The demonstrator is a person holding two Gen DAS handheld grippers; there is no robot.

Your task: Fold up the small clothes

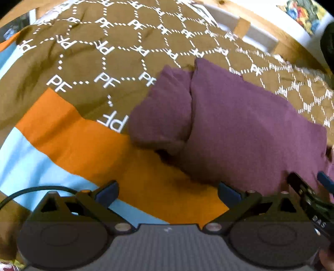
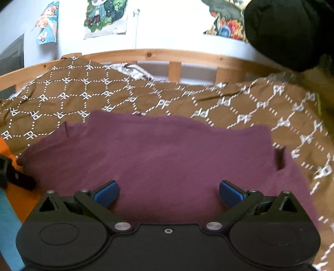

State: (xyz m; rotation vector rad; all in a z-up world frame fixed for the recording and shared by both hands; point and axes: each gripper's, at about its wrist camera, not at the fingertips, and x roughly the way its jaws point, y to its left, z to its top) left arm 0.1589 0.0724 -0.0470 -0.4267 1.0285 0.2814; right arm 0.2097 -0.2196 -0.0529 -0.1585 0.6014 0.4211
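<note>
Shirt (image 2: 158, 154) lies on bed (image 2: 240, 108); both tools, left (image 1: 168, 192) and right (image 2: 168, 192), wide, empty. Grip near hem evenly, fold far.

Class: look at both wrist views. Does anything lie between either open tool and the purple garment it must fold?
Nothing visible does. The right tool hangs open directly over the purple garment. The left tool is open above the orange stripe, beside the garment's edge.

I see a brown bedspread (image 2: 158, 100) printed with white dotted hexagons and "PF" letters, rumpled across the bed. Its near-left edge carries an orange band (image 1: 87, 146) beside a light blue band (image 1: 27, 164). Beyond runs a wooden bed rail (image 2: 175, 60), with colourful posters (image 2: 104, 14) on the far white wall.
</note>
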